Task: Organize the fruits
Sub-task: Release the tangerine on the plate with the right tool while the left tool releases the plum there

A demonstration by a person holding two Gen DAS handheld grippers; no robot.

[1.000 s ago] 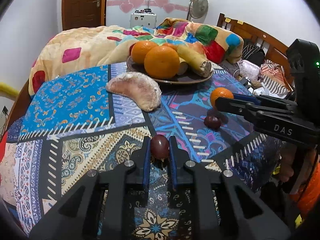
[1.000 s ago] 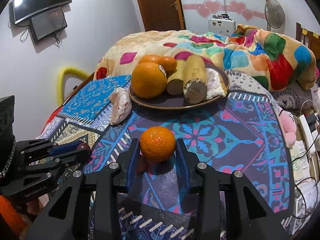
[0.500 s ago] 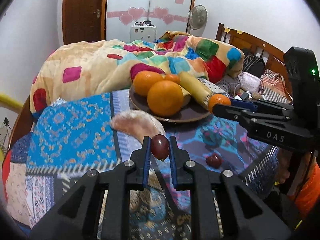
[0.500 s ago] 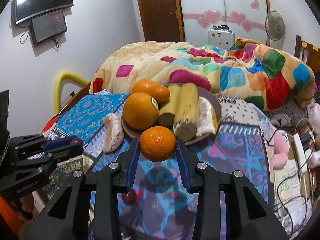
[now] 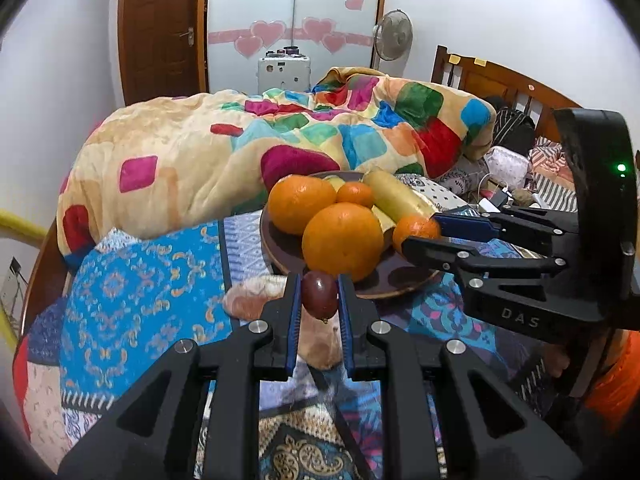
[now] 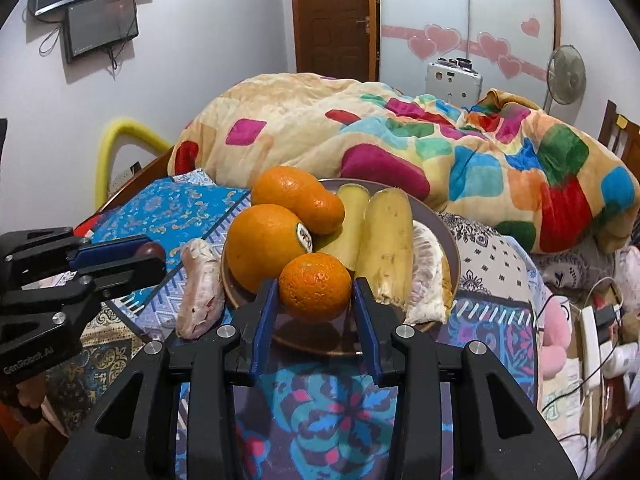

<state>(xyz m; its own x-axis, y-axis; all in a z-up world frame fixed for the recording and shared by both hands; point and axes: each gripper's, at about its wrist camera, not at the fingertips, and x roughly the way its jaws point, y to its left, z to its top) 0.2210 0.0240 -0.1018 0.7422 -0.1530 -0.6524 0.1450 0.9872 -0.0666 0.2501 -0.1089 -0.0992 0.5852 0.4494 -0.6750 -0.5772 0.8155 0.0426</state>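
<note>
Both grippers are carrying fruit toward the plate (image 6: 450,240): right gripper (image 6: 316,304) squeezing a small orange (image 6: 315,286), left gripper (image 5: 319,300) pinching a dark plum (image 5: 319,294), probably for unloading together.

The left claw (image 5: 319,312) and right claw (image 6: 315,320) were matt black plastic with ribbed blue pads and bright metal screw heads. A glossy, smooth dark red fruit (image 5: 319,294) sat between the left pads; the small orange (image 6: 315,287) in the right ones had dimpled, faintly shiny peel. The plate (image 6: 316,340) looked dark brown and smooth with a soft sheen. The pomelo segment (image 6: 199,292) beside it looked pale, dry and rough. Printed woven cloth (image 5: 132,300) covered the surface; the blanket (image 5: 192,168) behind was plush fleece. The headboard (image 5: 500,80) and door (image 6: 334,16) were varnished wood.
</note>
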